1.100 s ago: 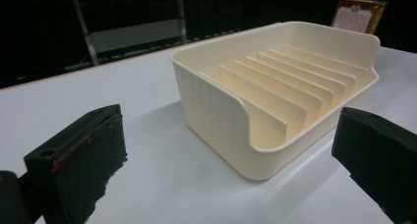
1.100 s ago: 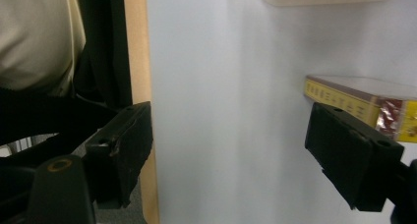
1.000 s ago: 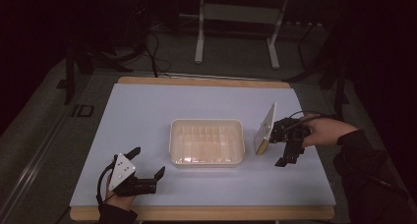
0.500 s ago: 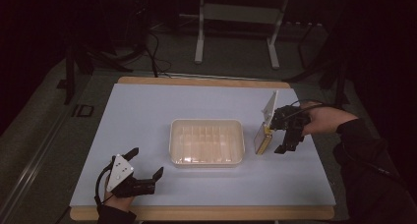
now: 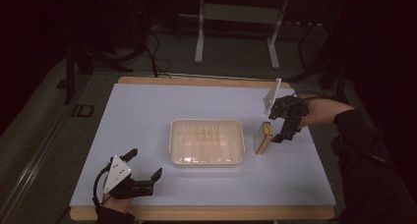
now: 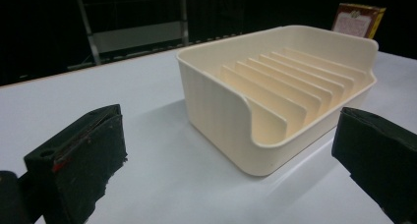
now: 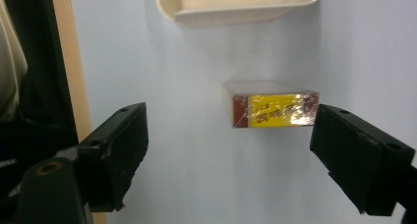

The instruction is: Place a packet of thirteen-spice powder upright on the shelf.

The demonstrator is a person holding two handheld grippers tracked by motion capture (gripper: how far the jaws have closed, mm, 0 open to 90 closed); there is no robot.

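High view: the tabletop (image 5: 147,111) is the largest thing, a pale, smooth, matt rectangle with a thin light wood edge showing along its near and far sides. Wide bare stretches lie to the left of centre, along the far side and across the near right corner; dark floor surrounds it on every side.

At the middle sits the cream tray (image 5: 207,141), a glossy plastic rectangle with rounded corners and a raised rim. The left gripper view shows a row of thin upright ribs (image 6: 285,81) inside it, running across the floor of the tray, and a thick, softly curved wall.

Just beside the tray's right end, apart from it by a narrow strip of bare surface, stands the small box (image 5: 263,137) on a long narrow side. It is a flat carton wrapped in shiny film, dark red with a yellow label; the right gripper view shows its narrow face (image 7: 273,110) glinting.

The right tool (image 5: 281,135) hangs just beyond the box, toward the right edge. Its blocky black jaws have just been opening and stand wide apart, with the box ahead of them and untouched.

The left tool (image 5: 145,166) rests near the front left corner, well clear of the tray, its rough-faced jaws spread with nothing between.
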